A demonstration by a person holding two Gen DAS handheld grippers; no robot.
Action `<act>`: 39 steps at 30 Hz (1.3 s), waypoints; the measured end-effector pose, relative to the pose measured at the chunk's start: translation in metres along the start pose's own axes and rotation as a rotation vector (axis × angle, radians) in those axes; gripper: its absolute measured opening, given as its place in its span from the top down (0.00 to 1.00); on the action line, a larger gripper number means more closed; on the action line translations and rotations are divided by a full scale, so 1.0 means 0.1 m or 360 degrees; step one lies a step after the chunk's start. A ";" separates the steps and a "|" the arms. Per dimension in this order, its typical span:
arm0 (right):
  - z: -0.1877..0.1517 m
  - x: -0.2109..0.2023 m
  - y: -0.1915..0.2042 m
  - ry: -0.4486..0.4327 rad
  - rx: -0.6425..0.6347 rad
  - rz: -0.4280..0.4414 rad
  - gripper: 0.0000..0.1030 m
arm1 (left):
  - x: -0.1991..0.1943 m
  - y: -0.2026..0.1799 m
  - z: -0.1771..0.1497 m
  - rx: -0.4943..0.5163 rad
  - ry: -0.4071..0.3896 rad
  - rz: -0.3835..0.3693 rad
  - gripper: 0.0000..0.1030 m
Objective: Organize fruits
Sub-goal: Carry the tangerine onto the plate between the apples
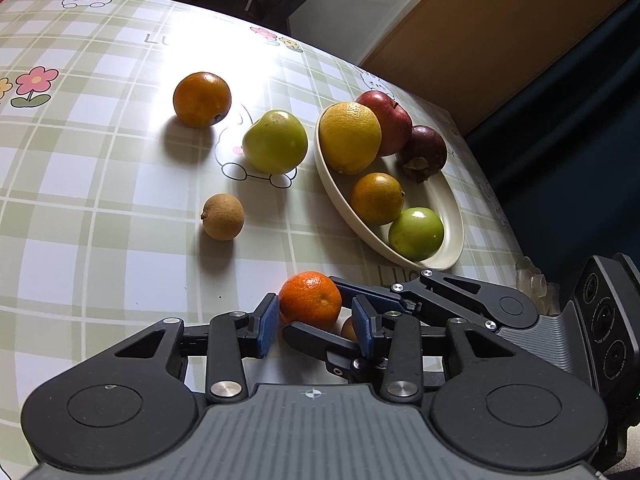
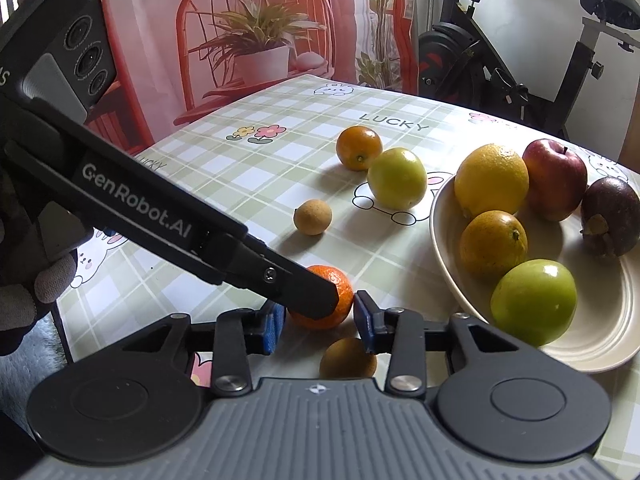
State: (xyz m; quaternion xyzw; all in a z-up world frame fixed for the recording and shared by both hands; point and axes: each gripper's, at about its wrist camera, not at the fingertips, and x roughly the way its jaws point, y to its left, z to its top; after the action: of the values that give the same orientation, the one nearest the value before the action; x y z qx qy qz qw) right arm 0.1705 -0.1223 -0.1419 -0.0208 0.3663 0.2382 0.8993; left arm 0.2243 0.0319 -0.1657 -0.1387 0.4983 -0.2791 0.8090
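Observation:
A small orange mandarin (image 1: 310,300) (image 2: 316,322) sits on the checked tablecloth near the front edge. My left gripper (image 1: 316,304) straddles it: the left pad is at its skin and the right pad stands a sliver off. My right gripper (image 2: 319,312) comes in crosswise, and its fingers (image 1: 372,292) hug the mandarin on both sides. A left finger (image 2: 304,284) hides part of the fruit in the right wrist view. The cream oval plate (image 1: 452,216) (image 2: 592,356) holds several fruits.
Loose on the cloth are an orange (image 1: 202,98), a yellow-green fruit (image 1: 275,142) and a brown longan (image 1: 223,216). A second longan (image 2: 348,358) lies under my right gripper. A gloved hand (image 2: 24,288) holds the left gripper. The table edge (image 1: 520,256) runs close behind the plate.

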 end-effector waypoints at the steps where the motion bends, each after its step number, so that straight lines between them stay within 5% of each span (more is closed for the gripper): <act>1: 0.00 0.00 0.00 0.0000 0.0004 0.0003 0.61 | 0.00 -0.01 0.00 0.0003 0.0001 0.0007 0.66; 27: 0.40 -0.68 -0.39 -0.0367 0.0166 -0.0062 0.62 | -0.38 -1.12 0.68 0.0475 -0.0265 0.0048 0.67; 39: 0.67 -1.00 -0.95 -0.0535 0.0208 -0.0246 0.62 | 0.10 -1.56 1.07 0.0612 -0.0216 -0.0024 0.67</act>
State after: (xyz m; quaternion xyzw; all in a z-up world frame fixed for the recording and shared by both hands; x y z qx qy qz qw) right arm 0.1939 -0.2341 -0.0392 0.0495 0.2228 0.1444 0.9628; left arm 0.2734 -0.1056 -0.0448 -0.0038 0.3792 -0.3651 0.8502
